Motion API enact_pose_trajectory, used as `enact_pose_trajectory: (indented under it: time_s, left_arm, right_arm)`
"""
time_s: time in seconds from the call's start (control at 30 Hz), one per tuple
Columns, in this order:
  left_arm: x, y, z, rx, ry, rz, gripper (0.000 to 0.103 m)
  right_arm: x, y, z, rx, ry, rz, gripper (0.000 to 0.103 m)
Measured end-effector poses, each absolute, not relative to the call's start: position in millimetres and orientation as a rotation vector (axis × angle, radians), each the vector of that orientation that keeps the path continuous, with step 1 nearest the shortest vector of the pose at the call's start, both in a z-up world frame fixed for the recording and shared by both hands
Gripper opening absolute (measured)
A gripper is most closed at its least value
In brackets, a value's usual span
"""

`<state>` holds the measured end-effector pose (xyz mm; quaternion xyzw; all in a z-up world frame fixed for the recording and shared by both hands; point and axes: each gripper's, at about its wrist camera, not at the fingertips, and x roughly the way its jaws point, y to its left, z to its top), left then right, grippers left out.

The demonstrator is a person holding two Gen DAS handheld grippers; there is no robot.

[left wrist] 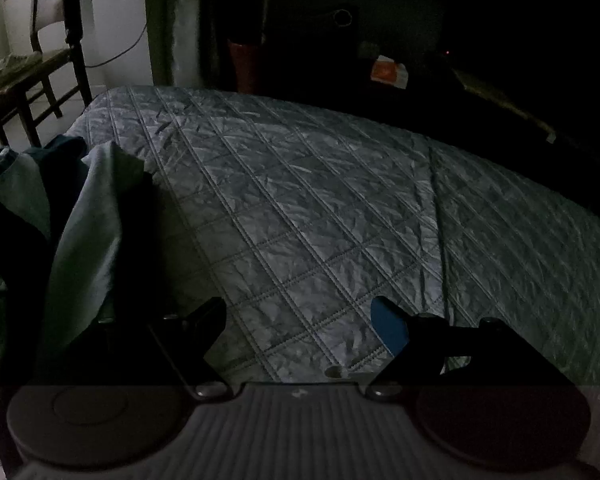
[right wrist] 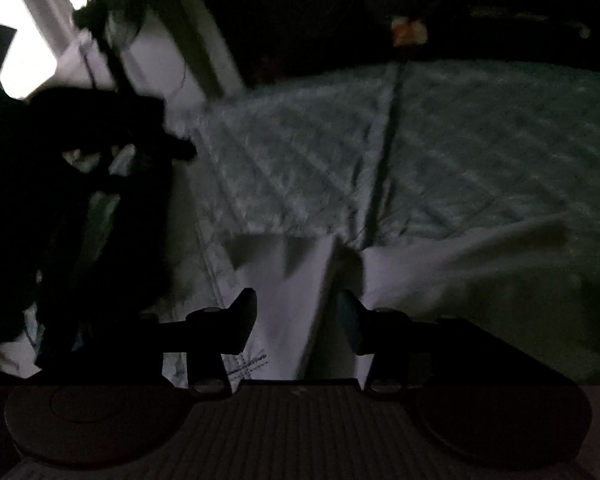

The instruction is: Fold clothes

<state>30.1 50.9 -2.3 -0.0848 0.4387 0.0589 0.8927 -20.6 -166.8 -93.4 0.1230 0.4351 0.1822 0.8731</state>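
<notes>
Your left tongs [left wrist: 300, 320] hang wide open and empty over the bed [left wrist: 320, 208] beside the heaped clothes [left wrist: 80, 216], while your right tongs [right wrist: 298, 316], also open, straddle a pale garment [right wrist: 284, 292], probably to grab it.

Dim room; quilted bed [left wrist: 320, 208]; wooden chair [left wrist: 40, 68]; bright window [right wrist: 24, 40]

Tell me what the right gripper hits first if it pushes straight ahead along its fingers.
Most likely the white garment: it lies between and just ahead of the open right gripper, on the quilted bedspread. The picture is blurred, so depth is uncertain.
</notes>
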Motion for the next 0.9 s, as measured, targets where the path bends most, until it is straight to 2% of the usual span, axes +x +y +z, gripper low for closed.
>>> enact_pose_trajectory:
  time_s: [0.2, 0.27, 0.3, 0.33, 0.47, 0.8, 0.9]
  left_arm:
    - [30.0, 49.8, -2.3, -0.163, 0.91, 0.106, 0.077]
    - [29.5, 49.2, -2.9, -0.164, 0.912, 0.103, 0.077]
    - [29.2, 48.4, -3.0, -0.164, 0.912, 0.101, 0.077]
    - [28.9, 47.6, -3.1, -0.163, 0.911, 0.1, 0.077]
    - [28.2, 42.0, -4.5, -0.154, 0.915, 0.086, 0.077]
    - [26.4, 21.4, -9.8, -0.109, 0.928, 0.034, 0.077]
    - [25.7, 13.3, -11.7, -0.092, 0.932, 0.023, 0.077]
  right_arm:
    - [1.2, -157.0, -113.4, 0.258, 0.96, 0.351, 0.053]
    - [0.8, -156.2, -113.9, 0.24, 0.949, 0.349, 0.048]
    - [0.0, -155.1, -114.3, 0.22, 0.941, 0.354, 0.019]
    - [-1.1, -153.8, -113.8, 0.205, 0.936, 0.361, 0.001]
    - [-12.4, -154.2, -100.7, 0.206, 0.893, 0.383, 0.001]
    - [-108.3, -263.4, -54.7, 0.67, 0.583, 0.045, 0.001]
    - [-140.1, -287.7, -81.7, 0.787, 0.597, -0.111, 0.001]
